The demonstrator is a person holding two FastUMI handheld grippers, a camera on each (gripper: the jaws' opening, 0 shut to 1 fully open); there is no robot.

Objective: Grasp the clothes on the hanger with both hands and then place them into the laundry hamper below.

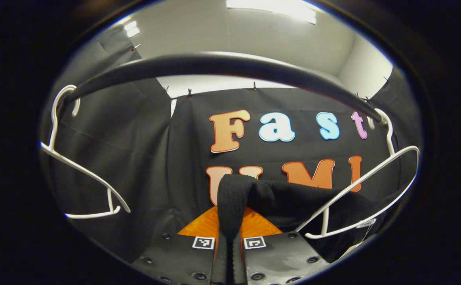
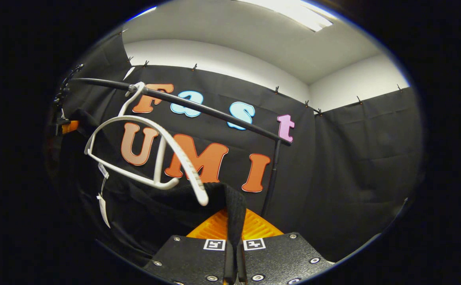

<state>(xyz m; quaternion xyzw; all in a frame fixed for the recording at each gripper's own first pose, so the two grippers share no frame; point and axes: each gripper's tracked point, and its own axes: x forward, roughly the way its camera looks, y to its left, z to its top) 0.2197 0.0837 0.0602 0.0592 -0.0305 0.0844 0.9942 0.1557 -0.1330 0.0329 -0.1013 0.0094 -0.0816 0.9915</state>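
A black garment (image 1: pixel 294 198) hangs off a white hanger (image 1: pixel 367 174) to the right in the left gripper view. My left gripper (image 1: pixel 229 227) is shut on a raised fold of that cloth, which stands up between its orange fingers (image 1: pixel 202 225). In the right gripper view the same garment (image 2: pixel 147 213) droops below the tilted white hanger (image 2: pixel 151 124), whose near arm has come free of the cloth. My right gripper (image 2: pixel 234 231) is shut on another fold of the fabric, pinched between its orange fingers (image 2: pixel 258 227).
The black clothes rail (image 1: pixel 214 63) runs close overhead, with a second, bare white hanger (image 1: pixel 84 170) on its left end. In the right gripper view the rail (image 2: pixel 214 113) slopes down to its upright post (image 2: pixel 272 178). White tags (image 2: pixel 103 206) dangle from the garment.
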